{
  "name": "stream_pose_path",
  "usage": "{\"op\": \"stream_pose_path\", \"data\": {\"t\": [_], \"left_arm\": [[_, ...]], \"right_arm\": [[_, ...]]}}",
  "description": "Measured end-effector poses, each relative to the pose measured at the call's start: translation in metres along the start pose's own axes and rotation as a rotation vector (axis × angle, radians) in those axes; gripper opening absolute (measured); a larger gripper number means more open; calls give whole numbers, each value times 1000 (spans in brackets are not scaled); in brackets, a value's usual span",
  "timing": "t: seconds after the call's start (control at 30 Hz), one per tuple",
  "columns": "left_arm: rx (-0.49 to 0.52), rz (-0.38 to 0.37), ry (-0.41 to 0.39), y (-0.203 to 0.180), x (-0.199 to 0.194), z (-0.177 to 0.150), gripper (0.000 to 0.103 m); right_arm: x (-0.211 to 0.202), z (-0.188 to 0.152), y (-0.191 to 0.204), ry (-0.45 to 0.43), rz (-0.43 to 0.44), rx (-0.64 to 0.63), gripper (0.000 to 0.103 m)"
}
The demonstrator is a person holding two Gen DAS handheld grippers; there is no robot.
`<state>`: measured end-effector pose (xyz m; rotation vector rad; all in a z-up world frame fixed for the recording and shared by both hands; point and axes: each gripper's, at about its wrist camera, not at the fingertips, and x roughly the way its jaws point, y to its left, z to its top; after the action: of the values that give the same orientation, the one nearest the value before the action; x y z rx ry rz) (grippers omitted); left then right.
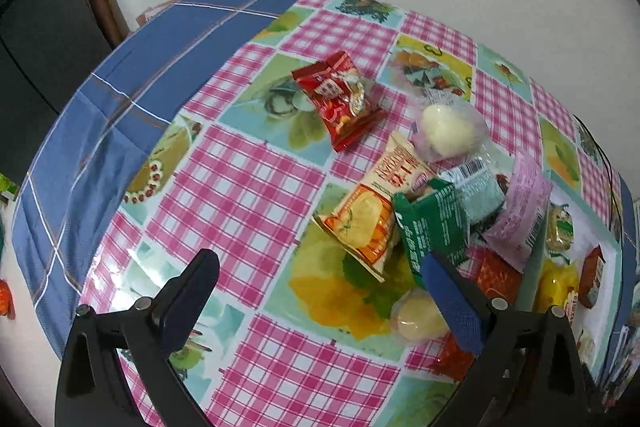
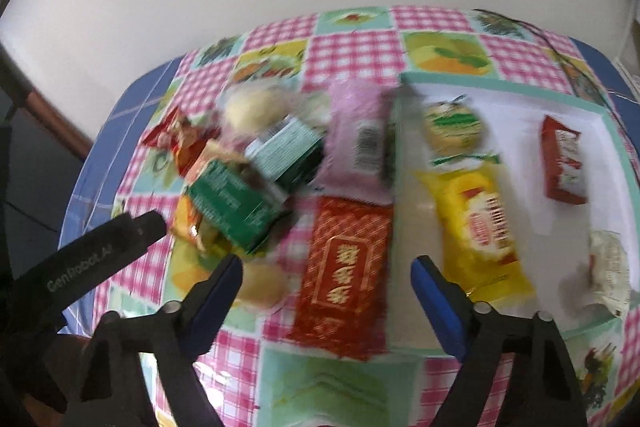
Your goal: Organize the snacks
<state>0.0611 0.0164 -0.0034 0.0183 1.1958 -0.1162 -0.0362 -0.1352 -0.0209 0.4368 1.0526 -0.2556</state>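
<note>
A pile of wrapped snacks lies on the checked tablecloth: a red candy bag (image 1: 340, 99), a white round cake in clear wrap (image 1: 446, 133), an orange cracker pack (image 1: 374, 215), a green pack (image 1: 430, 227), a pink pack (image 1: 520, 211). My left gripper (image 1: 320, 291) is open and empty, hovering in front of the pile. My right gripper (image 2: 326, 287) is open and empty above a red gold-lettered pack (image 2: 344, 279). A white tray (image 2: 520, 99) holds a yellow pack (image 2: 480, 223), a small red pack (image 2: 562, 163) and a round green-labelled cake (image 2: 454, 125).
A pale round cake (image 1: 418, 315) lies near my left gripper's right finger. The left gripper's arm (image 2: 80, 259) shows at the left of the right wrist view. A white wall stands behind the table. A blue cloth (image 1: 120, 99) hangs over the table's left edge.
</note>
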Motion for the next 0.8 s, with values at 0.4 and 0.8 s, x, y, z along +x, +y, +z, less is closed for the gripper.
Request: {"op": "stream_pose_path", "data": {"t": [0.4, 0.8], "left_arm": [[82, -135, 116, -25, 15, -12, 93], [103, -203, 214, -39, 35, -18, 78]], "right_arm": [[26, -3, -3, 97, -33, 14, 67], [28, -4, 1, 111, -67, -42, 62]]}}
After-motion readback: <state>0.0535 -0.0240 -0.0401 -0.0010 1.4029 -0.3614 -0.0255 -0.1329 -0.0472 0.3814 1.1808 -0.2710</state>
